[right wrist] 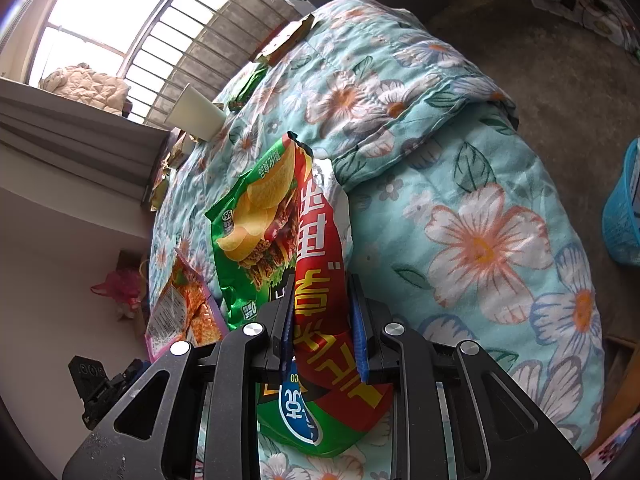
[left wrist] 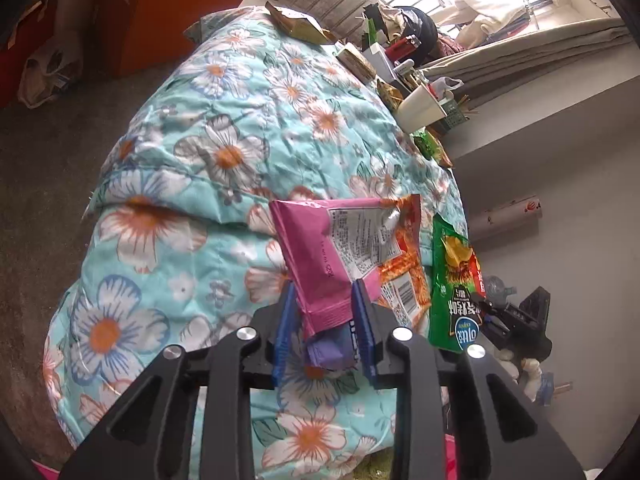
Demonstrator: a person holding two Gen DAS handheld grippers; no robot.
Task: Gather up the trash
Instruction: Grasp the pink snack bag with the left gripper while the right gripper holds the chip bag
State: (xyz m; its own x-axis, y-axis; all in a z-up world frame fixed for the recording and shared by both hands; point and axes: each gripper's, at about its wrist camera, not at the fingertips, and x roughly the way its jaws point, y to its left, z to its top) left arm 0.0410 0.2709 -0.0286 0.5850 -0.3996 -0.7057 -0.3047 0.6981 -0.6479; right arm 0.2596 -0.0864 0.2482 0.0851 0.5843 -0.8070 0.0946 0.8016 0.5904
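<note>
My left gripper [left wrist: 324,285] is shut on a pink snack wrapper [left wrist: 316,240], whose lower end sits pinched between the blue pads; a purple packet [left wrist: 330,350] pokes out below it. An orange noodle packet [left wrist: 404,280] lies behind the pink one on the floral quilt [left wrist: 200,160]. My right gripper [right wrist: 322,278] is shut on a green and red crisp bag [right wrist: 272,216], which stands crumpled above the quilt [right wrist: 480,200]. The same bag [left wrist: 452,276] shows at the right of the left wrist view. The orange packet [right wrist: 184,304] lies left of the bag.
More wrappers lie at the bed's far end, among them a brown bag [left wrist: 300,24]. A white tub [left wrist: 420,108] and clutter line the wall side. An orange box [left wrist: 160,12] stands on the floor. A blue basket [right wrist: 624,208] sits beyond the bed's right edge.
</note>
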